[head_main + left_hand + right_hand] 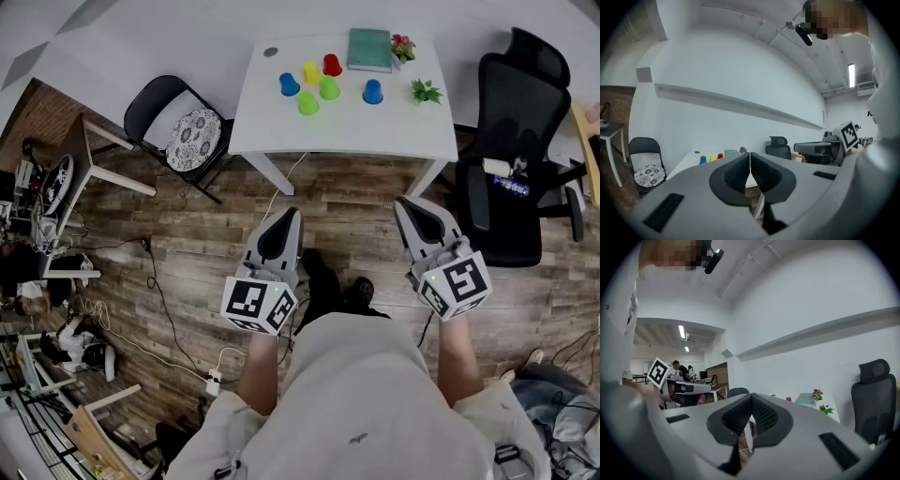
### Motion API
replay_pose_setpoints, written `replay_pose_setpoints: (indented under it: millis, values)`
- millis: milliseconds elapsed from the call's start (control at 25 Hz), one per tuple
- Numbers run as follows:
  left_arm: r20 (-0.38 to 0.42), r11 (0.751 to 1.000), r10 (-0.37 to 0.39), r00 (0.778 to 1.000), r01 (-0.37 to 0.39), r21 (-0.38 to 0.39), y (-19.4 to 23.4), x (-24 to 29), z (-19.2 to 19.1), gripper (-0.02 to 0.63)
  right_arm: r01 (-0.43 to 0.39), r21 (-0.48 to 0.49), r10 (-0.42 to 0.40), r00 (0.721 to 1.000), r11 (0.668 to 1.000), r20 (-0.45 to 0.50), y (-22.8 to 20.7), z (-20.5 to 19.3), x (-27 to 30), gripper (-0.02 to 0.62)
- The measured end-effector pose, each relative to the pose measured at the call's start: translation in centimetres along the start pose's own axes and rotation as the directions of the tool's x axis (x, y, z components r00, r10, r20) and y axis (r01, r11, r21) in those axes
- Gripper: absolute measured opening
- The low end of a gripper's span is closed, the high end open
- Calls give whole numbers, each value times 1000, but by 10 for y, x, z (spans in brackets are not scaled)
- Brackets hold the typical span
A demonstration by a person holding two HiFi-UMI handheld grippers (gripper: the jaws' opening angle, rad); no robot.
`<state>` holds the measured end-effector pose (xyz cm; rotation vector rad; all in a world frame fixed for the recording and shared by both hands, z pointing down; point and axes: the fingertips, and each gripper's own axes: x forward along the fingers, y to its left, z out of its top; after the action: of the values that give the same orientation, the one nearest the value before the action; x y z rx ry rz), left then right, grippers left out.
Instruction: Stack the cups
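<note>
Head view: we stand off from table [281, 127], cups [329, 89] unstacked. Left gripper [292, 216], right gripper [405, 202] jaws closed, empty. Next, likely: approach, open.

in the left gripper view the cups [712, 158] are tiny specks, and the left gripper [750, 157] hides the near edge of the tabletop [688, 162].

Nothing legible in any view: only coded square markers on the left gripper [293, 214] and right gripper [402, 200].
</note>
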<state>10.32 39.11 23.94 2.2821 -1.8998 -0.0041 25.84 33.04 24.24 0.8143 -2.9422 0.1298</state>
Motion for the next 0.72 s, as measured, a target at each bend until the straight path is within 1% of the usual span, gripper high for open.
replay_pose_setpoints:
  millis: [360,520,720]
  values:
    - [-9,1000,3,1000,-3,9,-7,-11,-2,22,-20,-29,21,1000,999,8,13,2,-6,2]
    - [-16,1000,-2,1000,2,15,-7,-12,-4,22,-3,24,2,999,1000,50,11,9,-6,6]
    - [-36,1000,-8,999,9,10,-6,-3,-7,23,-5,46,4,999,999,35,9,5,-2,6]
